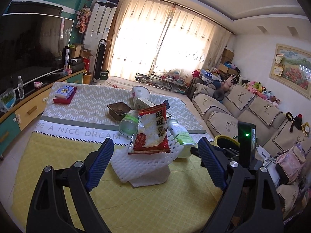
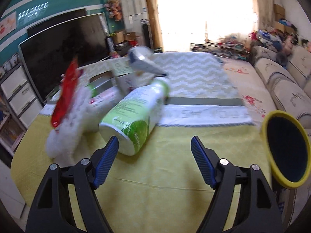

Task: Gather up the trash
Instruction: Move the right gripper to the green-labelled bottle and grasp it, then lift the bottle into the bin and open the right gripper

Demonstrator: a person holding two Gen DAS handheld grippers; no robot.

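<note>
A pile of trash lies mid-table. A red snack bag (image 1: 150,131) leans on white foam netting (image 1: 143,165). Beside it lie a clear green-labelled bottle (image 1: 129,123), a white green-labelled bottle (image 1: 179,134), a brown tray (image 1: 119,110), a carton (image 1: 144,103) and a paper cup (image 1: 140,92). My left gripper (image 1: 155,151) is open, its fingers on either side of the foam. My right gripper (image 2: 154,145) is open, just in front of the white bottle's base (image 2: 134,120). The red bag (image 2: 66,95) and foam (image 2: 68,128) sit left, blurred.
The table (image 1: 58,165) has a yellow and grey cloth. A stack of small boxes (image 1: 64,94) sits at its far left corner. A yellow-rimmed bin (image 2: 287,151) stands at the table's right edge. A TV stand is on the left, a sofa with plush toys on the right.
</note>
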